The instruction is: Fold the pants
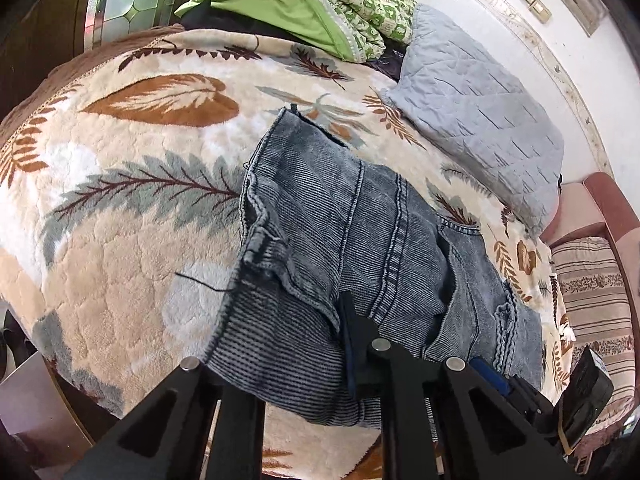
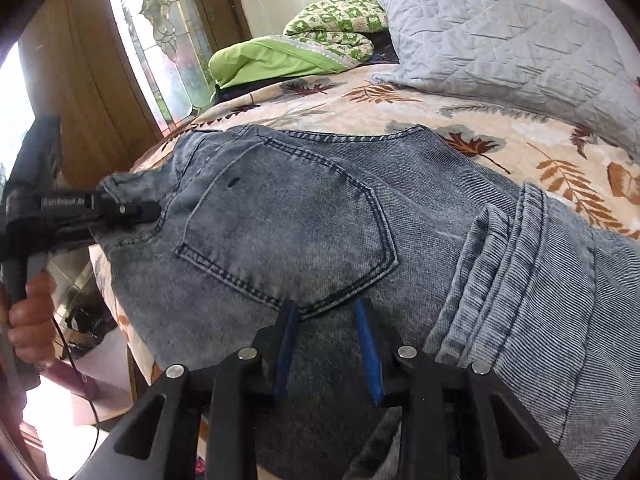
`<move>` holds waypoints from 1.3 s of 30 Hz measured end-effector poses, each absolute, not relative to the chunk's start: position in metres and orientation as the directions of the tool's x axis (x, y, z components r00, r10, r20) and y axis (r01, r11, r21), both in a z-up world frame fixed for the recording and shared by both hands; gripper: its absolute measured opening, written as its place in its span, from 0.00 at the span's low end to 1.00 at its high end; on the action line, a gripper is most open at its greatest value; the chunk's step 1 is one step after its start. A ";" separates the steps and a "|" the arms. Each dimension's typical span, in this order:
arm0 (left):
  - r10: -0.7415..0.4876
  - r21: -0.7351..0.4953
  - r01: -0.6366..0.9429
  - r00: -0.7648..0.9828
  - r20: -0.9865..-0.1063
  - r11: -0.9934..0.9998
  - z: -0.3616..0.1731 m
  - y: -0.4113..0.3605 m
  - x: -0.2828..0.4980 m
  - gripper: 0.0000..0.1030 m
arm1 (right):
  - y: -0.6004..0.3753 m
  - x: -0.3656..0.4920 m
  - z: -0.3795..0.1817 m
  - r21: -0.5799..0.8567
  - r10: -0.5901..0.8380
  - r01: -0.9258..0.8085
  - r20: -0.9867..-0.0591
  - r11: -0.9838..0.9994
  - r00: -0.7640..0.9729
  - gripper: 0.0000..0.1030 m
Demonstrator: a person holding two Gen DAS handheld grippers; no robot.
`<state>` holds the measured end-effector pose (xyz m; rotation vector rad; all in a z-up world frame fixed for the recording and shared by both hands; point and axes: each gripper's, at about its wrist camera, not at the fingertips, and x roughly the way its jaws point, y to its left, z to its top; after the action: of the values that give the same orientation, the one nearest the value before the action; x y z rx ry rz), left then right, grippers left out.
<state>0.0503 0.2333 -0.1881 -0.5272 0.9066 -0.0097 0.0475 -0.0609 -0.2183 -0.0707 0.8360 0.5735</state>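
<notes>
1. A pair of faded blue-grey denim pants lies folded on a bed covered by a plush cream blanket with brown and grey leaf prints. The pants sit at the near edge of the bed, partly hanging over it.
2. In the right wrist view a stitched back pocket faces up, and a bundle of folded denim layers with hems lies to the right of it.
3. The left gripper, a black two-finger tool held by a person's hand, has its jaws pressed together on the waistband end of the pants at the left edge of the bed. In its own view only one dark finger tip shows clearly against the denim.
4. The right gripper, black with blue pads, rests over the denim just below the pocket. Its jaws stand partly spread with fabric showing between them; whether the pads pinch the cloth cannot be told.
5. At the far side of the bed lie a quilted grey pillow, a green-and-cream patterned quilt and a lime-green cloth.
6. A striped cushion on a pink seat stands beside the right edge of the bed.
</notes>
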 end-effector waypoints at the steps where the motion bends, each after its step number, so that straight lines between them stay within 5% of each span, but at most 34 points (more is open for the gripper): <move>1: -0.224 -0.437 -0.207 0.628 -0.746 0.875 -0.185 0.233 0.049 0.15 | -0.062 0.046 -0.219 0.155 0.449 -0.508 -0.720 0.847 0.529 0.33; 21: -0.140 -0.182 0.024 0.736 -0.662 0.983 -0.067 0.119 0.023 0.14 | -0.136 0.027 -0.187 0.284 0.563 -0.533 -0.668 0.797 0.487 0.33; 28: -0.193 -0.100 0.170 0.727 -0.658 0.980 -0.043 0.039 0.030 0.14 | -0.250 0.035 -0.137 0.282 0.428 -0.322 -0.585 0.904 0.689 0.33; 32: -0.246 -0.063 0.277 0.694 -0.677 0.959 -0.043 -0.024 0.041 0.13 | -0.327 0.043 -0.147 0.402 0.333 -0.103 -0.559 0.910 0.759 0.33; 39: -0.289 -0.022 0.435 0.559 -0.777 0.900 -0.100 -0.138 0.063 0.13 | -0.401 0.063 -0.172 0.575 0.296 0.118 -0.575 0.810 0.763 0.32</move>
<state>0.0628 -0.1378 -0.0999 0.1804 0.8800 -0.4297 0.0631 -0.4005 -0.1723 0.6322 0.7080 0.1040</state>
